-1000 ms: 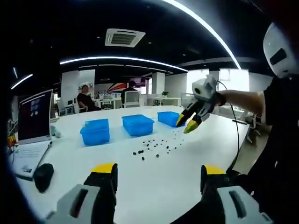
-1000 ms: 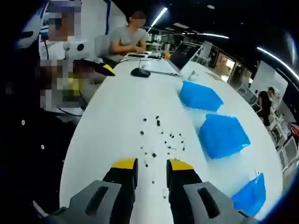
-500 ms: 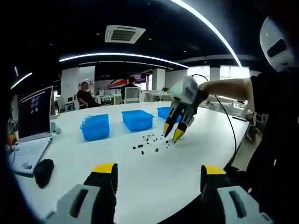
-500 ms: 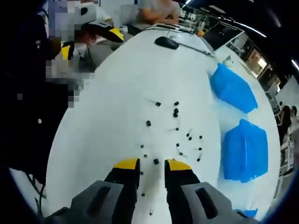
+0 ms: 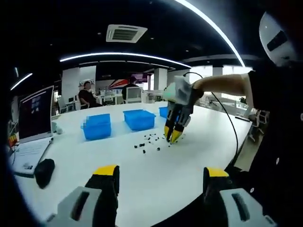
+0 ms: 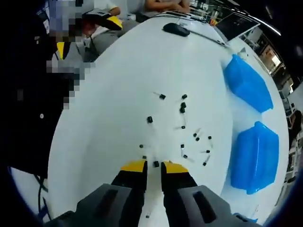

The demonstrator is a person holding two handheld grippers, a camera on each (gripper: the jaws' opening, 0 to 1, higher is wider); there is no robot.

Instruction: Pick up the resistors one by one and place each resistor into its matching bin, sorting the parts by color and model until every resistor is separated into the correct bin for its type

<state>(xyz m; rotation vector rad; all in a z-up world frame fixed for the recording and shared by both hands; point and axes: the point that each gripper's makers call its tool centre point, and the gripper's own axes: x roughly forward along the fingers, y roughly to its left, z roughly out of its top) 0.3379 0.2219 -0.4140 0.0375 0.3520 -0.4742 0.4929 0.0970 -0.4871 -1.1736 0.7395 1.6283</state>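
Several small black resistors (image 6: 182, 108) lie loose on the white table (image 6: 109, 109). My right gripper (image 6: 154, 166) hangs low over the near end of the scatter. Its jaws are narrowed, with one black resistor (image 6: 155, 164) in the gap between the yellow tips and a little room on each side. In the left gripper view the right gripper (image 5: 172, 136) points down onto the resistors (image 5: 147, 141). Three blue bins (image 5: 97, 128) (image 5: 139, 119) (image 5: 165, 112) stand in a row behind them. My left gripper (image 5: 161, 172) is wide open over bare table, well short of the parts.
A laptop (image 5: 34, 116) and a black mouse (image 5: 43, 173) sit at the table's left end. People sit at the far side of the room (image 5: 86, 94). Two of the bins (image 6: 247, 84) (image 6: 258, 156) lie right of the scatter in the right gripper view.
My right gripper has come down from above the bins onto the scatter, and its jaws have narrowed around one resistor. The left gripper has stayed where it was, open.
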